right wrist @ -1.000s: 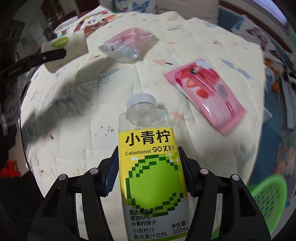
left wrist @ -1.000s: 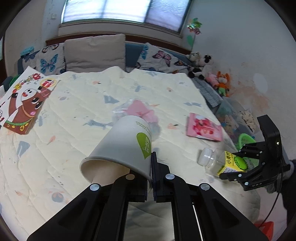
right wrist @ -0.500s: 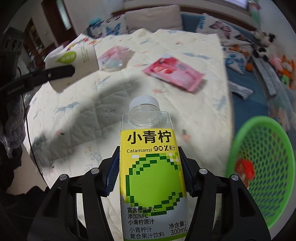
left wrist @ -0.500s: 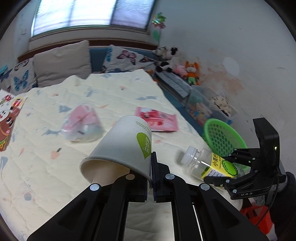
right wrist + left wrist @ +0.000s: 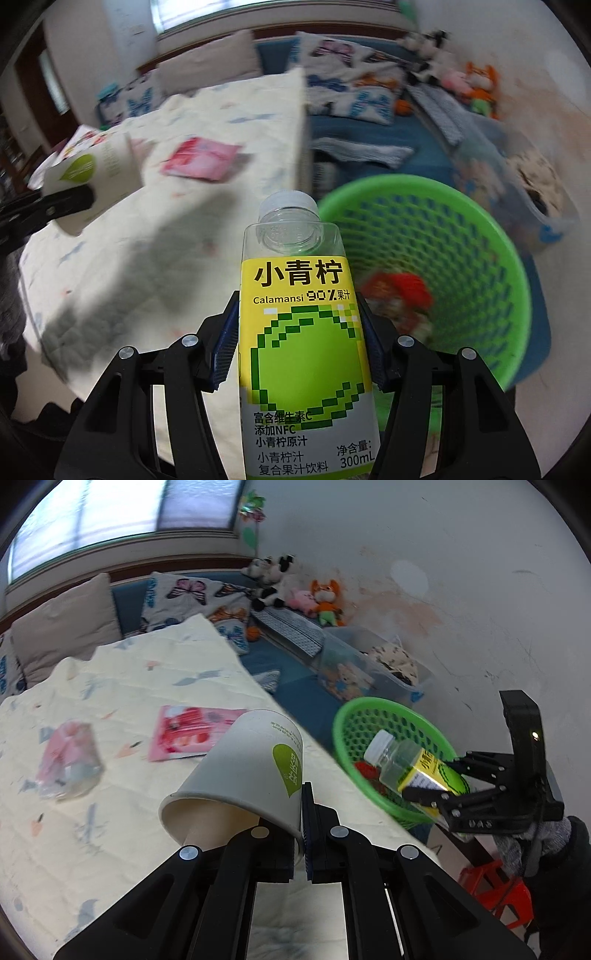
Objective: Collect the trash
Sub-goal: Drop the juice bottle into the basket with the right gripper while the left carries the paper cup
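Bedding, a cream quilt with small prints (image 5: pixel 122 686), covers the bed, with butterfly cushions (image 5: pixel 177 598) and plush toys (image 5: pixel 295 594) along the wall beyond. The left gripper (image 5: pixel 301 827) pinches the rim of a white paper cup with a green leaf mark (image 5: pixel 251 771), tipped with its mouth toward the camera. To its right, the right gripper (image 5: pixel 299 332) clamps a clear juice bottle with a yellow-green label (image 5: pixel 303 332), held over the near rim of a green perforated plastic basket (image 5: pixel 480 258) holding red trash. A pink snack wrapper (image 5: pixel 192 731) and a clear pink bag (image 5: pixel 66 760) lie on the quilt ahead of the left gripper.
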Available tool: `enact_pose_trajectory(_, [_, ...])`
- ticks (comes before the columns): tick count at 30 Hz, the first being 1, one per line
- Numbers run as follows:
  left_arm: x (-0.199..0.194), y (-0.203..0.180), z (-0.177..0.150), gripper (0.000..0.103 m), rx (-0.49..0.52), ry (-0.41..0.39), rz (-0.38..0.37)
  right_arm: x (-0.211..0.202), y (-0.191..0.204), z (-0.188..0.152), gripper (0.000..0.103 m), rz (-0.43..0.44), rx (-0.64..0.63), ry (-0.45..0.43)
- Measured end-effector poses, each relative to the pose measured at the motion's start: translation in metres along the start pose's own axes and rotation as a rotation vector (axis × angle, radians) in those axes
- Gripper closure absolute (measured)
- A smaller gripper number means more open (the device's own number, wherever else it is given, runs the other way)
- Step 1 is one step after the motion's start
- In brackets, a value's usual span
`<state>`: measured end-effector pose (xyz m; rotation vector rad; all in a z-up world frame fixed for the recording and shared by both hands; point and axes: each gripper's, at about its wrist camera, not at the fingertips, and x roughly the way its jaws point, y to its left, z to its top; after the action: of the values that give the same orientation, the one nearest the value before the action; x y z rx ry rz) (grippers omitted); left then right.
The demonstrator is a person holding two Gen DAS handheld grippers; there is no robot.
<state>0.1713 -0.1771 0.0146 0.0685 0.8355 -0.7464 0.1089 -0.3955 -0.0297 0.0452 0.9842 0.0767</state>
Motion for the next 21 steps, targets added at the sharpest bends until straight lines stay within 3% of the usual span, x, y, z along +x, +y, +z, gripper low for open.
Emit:
enact_pose_trajectory(11, [0.04, -0.048, 0.022, 0.099, 0.059, 0.049, -0.034, 0.017, -0.082, -0.001, 0.044, -0.108, 0.162, 0.002])
enact_pose_trajectory(21, [0.071, -0.09, 0.033, 0.099, 0.135, 0.089, -0.063, 0.013, -0.107, -0.006, 0.037, -0.128, 0.235, -0.063])
